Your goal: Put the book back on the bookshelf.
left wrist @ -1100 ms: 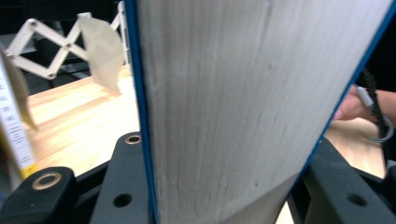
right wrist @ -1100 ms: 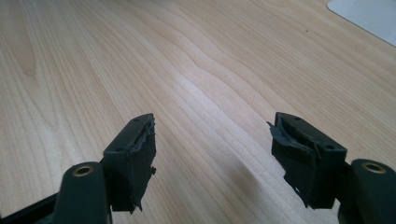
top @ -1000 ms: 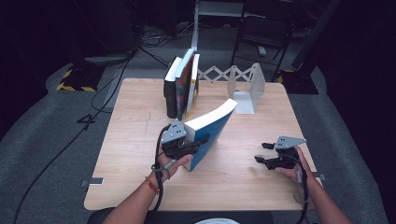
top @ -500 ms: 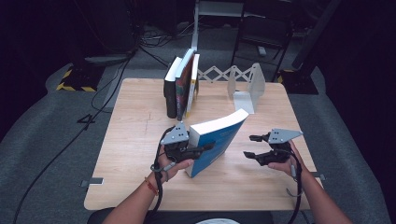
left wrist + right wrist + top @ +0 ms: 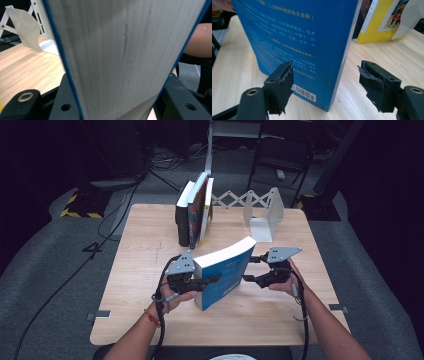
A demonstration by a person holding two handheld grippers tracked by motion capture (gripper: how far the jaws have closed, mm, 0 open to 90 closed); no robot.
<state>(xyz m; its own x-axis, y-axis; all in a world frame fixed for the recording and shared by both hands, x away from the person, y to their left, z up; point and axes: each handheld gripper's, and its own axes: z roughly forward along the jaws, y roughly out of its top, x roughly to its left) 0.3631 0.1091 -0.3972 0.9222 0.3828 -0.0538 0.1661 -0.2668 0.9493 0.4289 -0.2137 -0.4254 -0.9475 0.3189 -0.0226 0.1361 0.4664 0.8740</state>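
One blue book [image 5: 225,272] stands on its lower edge near the middle of the worktop [image 5: 145,250], a little toward the near edge. It leans, and its long axis runs from the near side up toward the far right corner, the white block of pages facing up and left. In the right gripper view its back cover, with print and a barcode, faces the camera.

The left hand-held gripper [image 5: 207,281] is clamped on the blue book at its near end; in the left gripper view the page block fills the gap between both black jaws, a blue cover edge against each.

The right hand-held gripper [image 5: 252,268] sits just beside the book's right face. Its jaws stand apart and have just been opening; in the right gripper view the book's spine corner lies between them, and neither pad presses on it.

Three more books [image 5: 195,212] stand upright together by the far edge. One white bookend [image 5: 262,215] stands to their right, with a folding lattice [image 5: 230,199] between them.
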